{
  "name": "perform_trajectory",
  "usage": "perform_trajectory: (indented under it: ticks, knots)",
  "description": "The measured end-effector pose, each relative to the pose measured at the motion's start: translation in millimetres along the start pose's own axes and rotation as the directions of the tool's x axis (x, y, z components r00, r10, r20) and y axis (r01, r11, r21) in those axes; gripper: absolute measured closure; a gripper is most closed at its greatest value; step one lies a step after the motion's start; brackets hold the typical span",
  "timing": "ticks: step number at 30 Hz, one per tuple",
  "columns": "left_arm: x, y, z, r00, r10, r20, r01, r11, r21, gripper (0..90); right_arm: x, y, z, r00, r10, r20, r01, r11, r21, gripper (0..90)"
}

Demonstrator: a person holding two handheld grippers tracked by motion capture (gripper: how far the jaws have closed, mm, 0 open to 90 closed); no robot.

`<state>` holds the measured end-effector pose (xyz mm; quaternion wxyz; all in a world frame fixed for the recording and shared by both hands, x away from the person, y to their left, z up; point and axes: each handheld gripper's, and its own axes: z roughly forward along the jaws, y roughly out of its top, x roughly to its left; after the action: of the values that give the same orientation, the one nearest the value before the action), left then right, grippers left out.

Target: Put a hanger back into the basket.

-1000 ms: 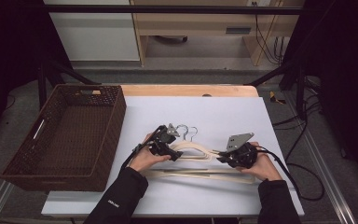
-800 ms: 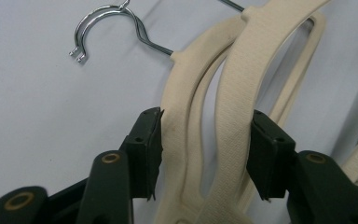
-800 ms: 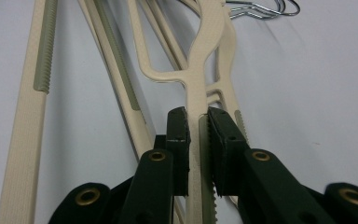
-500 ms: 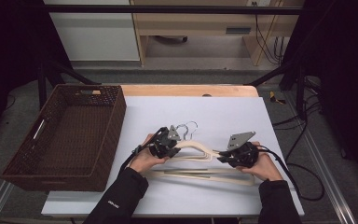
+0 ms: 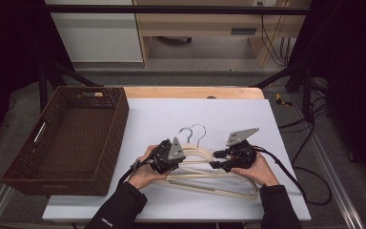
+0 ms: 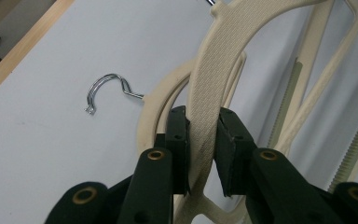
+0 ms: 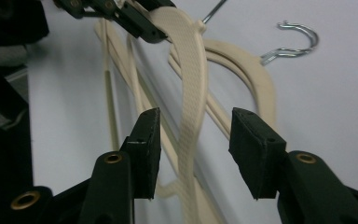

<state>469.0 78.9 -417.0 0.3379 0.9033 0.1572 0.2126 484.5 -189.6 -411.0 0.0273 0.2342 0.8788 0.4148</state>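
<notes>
On the white table (image 5: 152, 114), your left gripper (image 6: 202, 154) clamps the top hanger (image 6: 214, 70), while your right gripper (image 7: 193, 140) straddles it open and probably must close next.

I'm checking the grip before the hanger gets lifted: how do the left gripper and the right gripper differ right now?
The left gripper is shut on the top cream hanger, pads pressed against its textured arm; the right gripper is open, its jaws straddling that same hanger's arm with gaps on both sides. In the high view the left gripper sits nearer the wicker basket, the right gripper farther from it. Both are black, hand-held, and aimed at the same hanger.
</notes>
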Motion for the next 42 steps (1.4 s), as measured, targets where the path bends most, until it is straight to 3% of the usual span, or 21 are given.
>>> perform_trajectory:
  ticks: [5, 11, 14, 19, 21, 22, 24, 25, 26, 29, 30, 31, 33, 36, 37, 38, 40, 41, 42]
  knots:
    - [-4.8, 0.2, -5.6, 0.9999, 0.011, -0.005, -0.011, 0.9999, -0.005, 75.9, 0.1, 4.1, 7.4, 0.9981, 0.026, -0.056, -0.026, 1.0, 0.006, 59.1]
    - [-12.3, -2.4, -11.5, 0.9998, 0.017, -0.007, -0.017, 0.9997, -0.017, 76.1, 3.2, 6.4, 13.6, 0.9958, 0.038, -0.084, -0.036, 0.999, 0.028, 72.4]
    - [-16.8, -3.1, -13.8, 0.9997, 0.023, -0.003, -0.023, 0.9996, -0.016, 76.2, 4.0, 7.0, 16.8, 0.9913, 0.055, -0.12, -0.05, 0.998, 0.047, 80.3]
    - [-17.3, -4.5, -15.9, 0.9998, 0.006, 0.017, -0.006, 0.9999, -0.016, 75.8, 4.6, 7.4, 16.8, 0.9856, 0.074, -0.152, -0.065, 0.996, 0.061, 81.7]
    - [-15.7, -4.7, -18.5, 0.9994, -0.007, 0.033, 0.008, 0.9995, -0.032, 71.4, 4.7, 7.4, 16.1, 0.982, 0.074, -0.174, -0.065, 0.996, 0.056, 82.5]
    - [-11.8, -4.2, -23.8, 0.9976, -0.033, 0.06, 0.036, 0.9984, -0.044, 66.4, 6.2, 8.4, 14.4, 0.9775, 0.078, -0.196, -0.069, 0.996, 0.05, 83.3]
    - [-9.4, -4.1, -27.0, 0.9962, -0.041, 0.077, 0.044, 0.9979, -0.047, 59.6, 8.6, 9.5, 12.9, 0.9764, 0.075, -0.203, -0.066, 0.997, 0.05, 83.8]
    - [-7.1, -4.4, -30.1, 0.9944, -0.048, 0.094, 0.053, 0.9973, -0.051, 59.6, 8.6, 9.5, 12.9, 0.9764, 0.075, -0.203, -0.066, 0.997, 0.05, 83.8]
    - [-2.1, -5.6, -35.6, 0.9879, -0.058, 0.143, 0.066, 0.9964, -0.053, 54.5, 11.6, 11.2, 10.9, 0.9735, 0.07, -0.218, -0.061, 0.997, 0.05, 84.5]
    - [0.8, -6.5, -38.6, 0.9829, -0.058, 0.175, 0.067, 0.9966, -0.048, 52.2, 15.3, 13.7, 8.4, 0.97, 0.059, -0.236, -0.048, 0.998, 0.051, 85.2]
    - [0.5, -6.5, -38.7, 0.9797, -0.07, 0.188, 0.081, 0.9954, -0.05, 53.8, 18.9, 16.4, 6.6, 0.9676, 0.021, -0.252, -0.012, 0.999, 0.038, 85.7]
    - [1.7, -6.3, -39.6, 0.9784, -0.057, 0.199, 0.066, 0.997, -0.04, 53.8, 18.9, 16.4, 6.6, 0.9676, 0.021, -0.252, -0.012, 0.999, 0.038, 85.7]
    - [1.3, -5.4, -39.8, 0.9698, -0.064, 0.235, 0.074, 0.9965, -0.037, 58.0, 23.4, 18.6, 4.9, 0.9651, 0.003, -0.262, 0.005, 1.0, 0.029, 86.1]
    - [0.4, -2.9, -41.8, 0.9633, -0.036, 0.266, 0.045, 0.9985, -0.03, 69.3, 29.7, 22.3, 2.8, 0.9645, -0.035, -0.262, 0.043, 0.999, 0.025, 86.2]
    - [0.4, -2.9, -41.8, 0.9633, -0.036, 0.266, 0.045, 0.9985, -0.03, 73.7, 29.7, 22.3, 2.8, 0.9645, -0.035, -0.262, 0.043, 0.999, 0.025, 86.2]
    - [-0.5, -2.3, -43.1, 0.9671, -0.029, 0.253, 0.038, 0.9988, -0.031, 76.3, 31.0, 23.4, 3.0, 0.9657, -0.057, -0.253, 0.065, 0.998, 0.021, 85.9]
    - [-0.5, -2.1, -44.4, 0.9685, -0.027, 0.248, 0.035, 0.9989, -0.03, 76.9, 31.9, 23.5, 2.7, 0.9663, -0.057, -0.251, 0.063, 0.998, 0.018, 85.5]
    - [-2.1, -1.4, -46.2, 0.9659, -0.038, 0.256, 0.05, 0.9979, -0.041, 78.7, 32.2, 23.8, 1.2, 0.9738, -0.075, -0.215, 0.076, 0.997, -0.003, 83.2]
    - [-2.1, -1.4, -46.2, 0.9659, -0.038, 0.256, 0.05, 0.9979, -0.041, 79.6, 32.2, 23.8, 1.2, 0.9738, -0.075, -0.215, 0.076, 0.997, -0.003, 83.2]
